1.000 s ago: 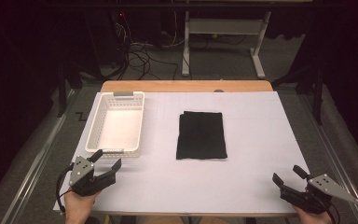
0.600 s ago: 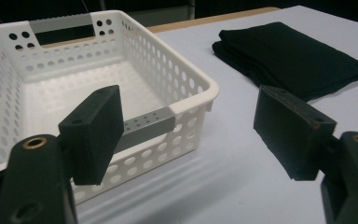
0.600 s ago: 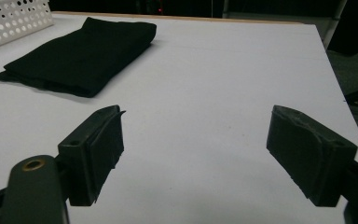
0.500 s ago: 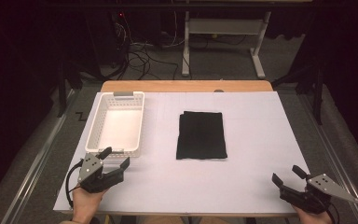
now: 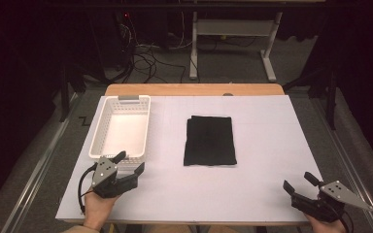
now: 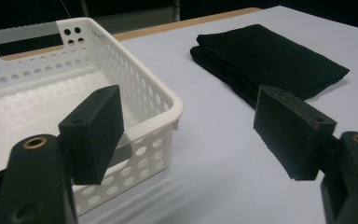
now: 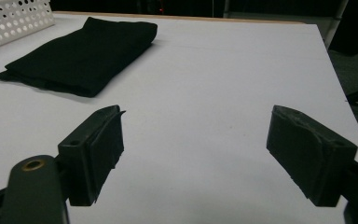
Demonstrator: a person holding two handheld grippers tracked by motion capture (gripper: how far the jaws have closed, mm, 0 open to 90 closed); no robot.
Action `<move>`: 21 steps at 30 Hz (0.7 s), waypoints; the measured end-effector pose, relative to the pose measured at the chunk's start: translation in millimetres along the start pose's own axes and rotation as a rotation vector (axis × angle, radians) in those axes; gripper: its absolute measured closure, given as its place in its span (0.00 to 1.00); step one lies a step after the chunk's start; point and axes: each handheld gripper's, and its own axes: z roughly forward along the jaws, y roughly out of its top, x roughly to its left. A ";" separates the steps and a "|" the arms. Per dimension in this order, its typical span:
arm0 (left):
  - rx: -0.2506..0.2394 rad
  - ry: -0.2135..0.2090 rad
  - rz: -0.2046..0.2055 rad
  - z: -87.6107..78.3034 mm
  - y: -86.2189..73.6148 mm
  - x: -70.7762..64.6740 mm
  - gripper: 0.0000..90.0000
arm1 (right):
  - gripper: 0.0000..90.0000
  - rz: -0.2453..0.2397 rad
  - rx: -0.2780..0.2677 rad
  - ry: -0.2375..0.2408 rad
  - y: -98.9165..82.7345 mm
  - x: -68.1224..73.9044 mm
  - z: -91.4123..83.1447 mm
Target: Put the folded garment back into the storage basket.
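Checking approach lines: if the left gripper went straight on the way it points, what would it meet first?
Probably the near right corner of the white basket, which its left jaw already overlaps; the folded black cloth lies farther off.

The left gripper has moved rightward along the basket's near end.

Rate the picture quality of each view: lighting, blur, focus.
High view: white table cover brightly lit, surroundings nearly black, folded black cloth featureless. Left gripper view: near pads soft, basket sharp though its floor glares. Right gripper view: pads slightly blurred, even light, faint shadows.
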 end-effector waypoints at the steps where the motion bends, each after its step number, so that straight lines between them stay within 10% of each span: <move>1: 0.001 -0.003 0.002 0.9 0.4 -0.9 0.24 | 0.21 0.001 -0.001 0.000 0.0 0.0 0.1; 21: 0.014 -0.064 0.024 20.9 7.3 -19.4 0.24 | 0.21 0.001 -0.002 0.002 0.0 0.1 0.0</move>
